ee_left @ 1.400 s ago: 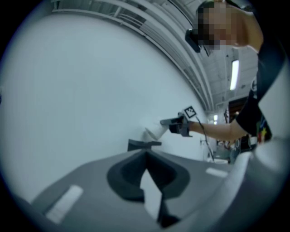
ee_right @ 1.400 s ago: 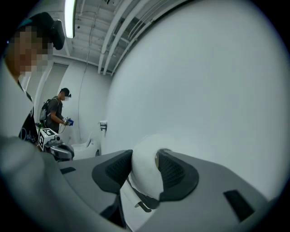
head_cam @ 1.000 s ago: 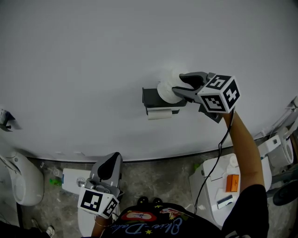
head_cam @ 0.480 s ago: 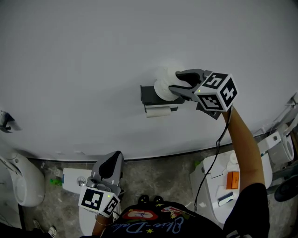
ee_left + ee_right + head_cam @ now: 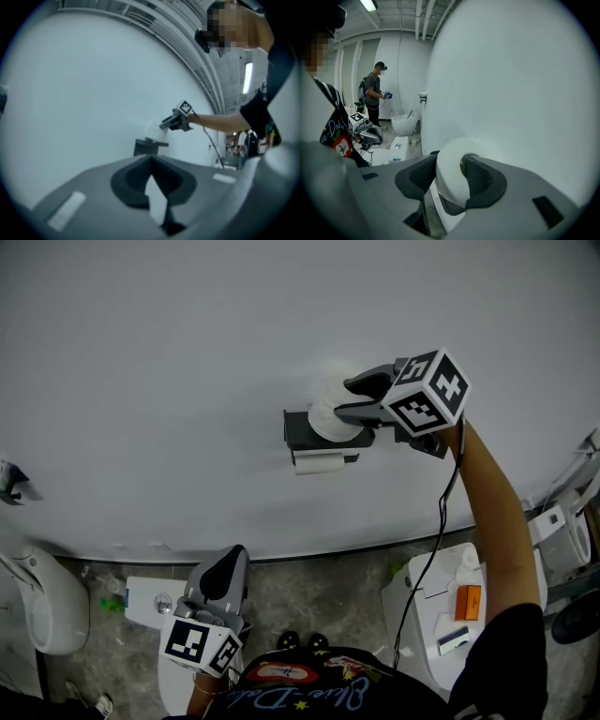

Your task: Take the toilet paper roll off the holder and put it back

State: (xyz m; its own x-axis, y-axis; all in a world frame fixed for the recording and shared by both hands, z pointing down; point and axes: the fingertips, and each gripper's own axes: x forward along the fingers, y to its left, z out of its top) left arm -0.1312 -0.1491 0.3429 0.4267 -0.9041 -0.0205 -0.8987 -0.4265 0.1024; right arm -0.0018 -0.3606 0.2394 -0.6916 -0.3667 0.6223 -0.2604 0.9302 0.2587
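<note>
The white toilet paper roll [image 5: 326, 414] sits at the black wall holder [image 5: 300, 433], above a short loose sheet. My right gripper [image 5: 360, 400] reaches in from the right and is shut on the roll. In the right gripper view the roll [image 5: 451, 180] is pinched between both pads, with one finger [image 5: 480, 178] in its core, and the holder [image 5: 449, 208] lies just below. My left gripper [image 5: 223, 570] hangs low near my body, shut and holding nothing. In the left gripper view [image 5: 157, 197], the roll [image 5: 153, 129] and the right gripper [image 5: 169, 123] appear far off.
The white wall fills most of the head view. A white toilet [image 5: 45, 607] stands at the lower left, and a white unit [image 5: 436, 610] carrying an orange item at the lower right. Another person [image 5: 372, 97] stands by a toilet [image 5: 403, 124] in the distance.
My right gripper has shifted slightly left and tilted upward with the roll still in its jaws. The left gripper has stayed put.
</note>
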